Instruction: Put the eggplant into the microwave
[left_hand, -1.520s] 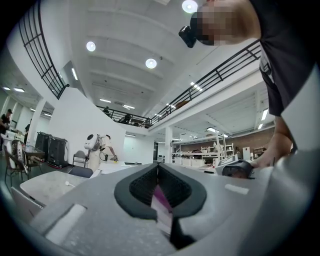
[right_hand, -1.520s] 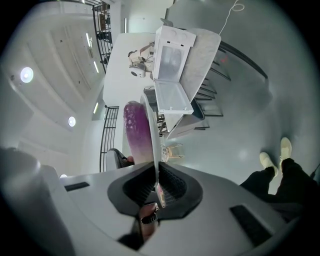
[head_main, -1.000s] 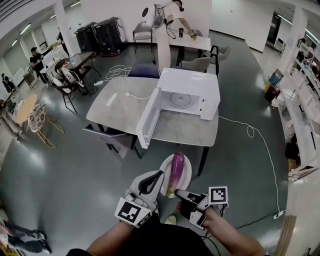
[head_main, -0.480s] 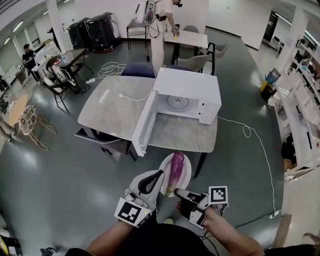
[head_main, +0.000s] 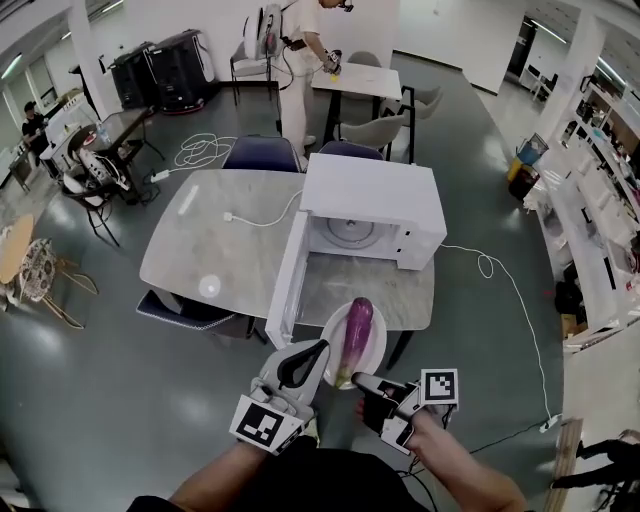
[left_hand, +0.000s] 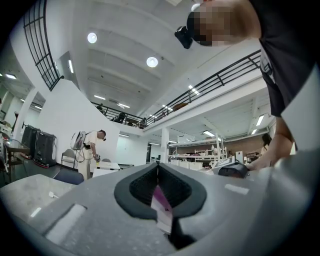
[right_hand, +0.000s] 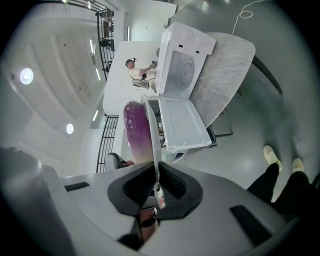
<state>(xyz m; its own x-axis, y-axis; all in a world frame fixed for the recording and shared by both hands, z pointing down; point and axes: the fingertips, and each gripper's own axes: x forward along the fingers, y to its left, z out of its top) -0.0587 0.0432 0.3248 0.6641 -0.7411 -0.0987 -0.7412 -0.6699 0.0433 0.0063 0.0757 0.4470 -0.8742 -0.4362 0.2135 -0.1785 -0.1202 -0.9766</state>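
A: As left gripper and right gripper jaws clamp the plate rim, where's the eggplant?
B: On plate, by table near edge. Step: carry. Next: level entry into open microwave.

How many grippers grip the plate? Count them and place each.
2. The left gripper pinches the plate's near-left rim; the right gripper pinches its near rim. Neither is hidden.
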